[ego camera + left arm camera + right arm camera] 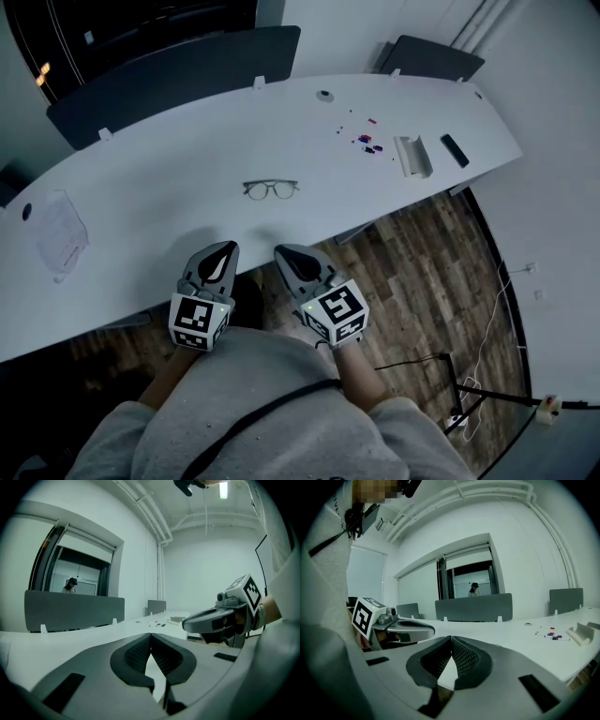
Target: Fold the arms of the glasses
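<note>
While both claws hang over the near edge of the table, neither has anything in it. The left claw has its jaws pressed together on nothing, and only bare table shows beyond its tips.

The glasses lie on the table at about 12 o'clock from the two claws, well apart from them. In the head view they are too small to tell if the arms stand out or already lie folded behind the frame, so you should settle this when you see them closer.

The right claw is closed in the same way and also holds nothing.

The risks, as I judge them:
- **Sliding:** the frame looks thin and light and the table looks smooth, so a touch from one side only would probably make the glasses slide or spin away.
- **Scratching:** a closed claw that comes down on a lens could scratch it.
- **Bending:** an arm pushed against its hinge, or pushed too fast, may bend.

The pens, at 2 o'clock from the glasses, seem far enough away not to disturb you.
</note>
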A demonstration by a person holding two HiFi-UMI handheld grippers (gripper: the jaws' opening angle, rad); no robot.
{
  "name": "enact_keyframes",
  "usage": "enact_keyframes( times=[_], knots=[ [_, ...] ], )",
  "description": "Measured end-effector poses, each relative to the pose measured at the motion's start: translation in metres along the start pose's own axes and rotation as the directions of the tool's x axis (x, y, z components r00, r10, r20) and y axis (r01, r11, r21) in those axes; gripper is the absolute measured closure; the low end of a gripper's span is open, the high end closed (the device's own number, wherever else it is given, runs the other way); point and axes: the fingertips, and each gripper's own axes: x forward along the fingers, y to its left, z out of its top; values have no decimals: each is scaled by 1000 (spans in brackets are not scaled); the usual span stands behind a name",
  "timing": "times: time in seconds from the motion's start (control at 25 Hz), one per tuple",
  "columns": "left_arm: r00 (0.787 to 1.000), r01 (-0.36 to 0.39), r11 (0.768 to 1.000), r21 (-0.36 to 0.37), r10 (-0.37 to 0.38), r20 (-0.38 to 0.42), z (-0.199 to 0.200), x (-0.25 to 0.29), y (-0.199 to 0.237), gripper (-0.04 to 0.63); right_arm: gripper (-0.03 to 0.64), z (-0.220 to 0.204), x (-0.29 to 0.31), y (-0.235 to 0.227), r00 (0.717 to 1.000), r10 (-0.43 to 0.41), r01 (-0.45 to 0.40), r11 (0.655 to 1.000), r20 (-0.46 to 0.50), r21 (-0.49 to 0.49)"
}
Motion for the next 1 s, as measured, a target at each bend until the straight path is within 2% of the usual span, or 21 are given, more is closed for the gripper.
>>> enact_keyframes(
  times=[0.44, 1.0],
  knots=[
    [1000, -13, 1000, -20, 13, 24, 9, -7, -5, 580, 597, 6, -16, 9, 999, -20, 19, 1000, 47, 18],
    [999, -41, 999, -21, 41, -13, -2, -21, -4, 580, 597, -1, -16, 24, 999, 9, -12, 998, 53, 61]
  ],
)
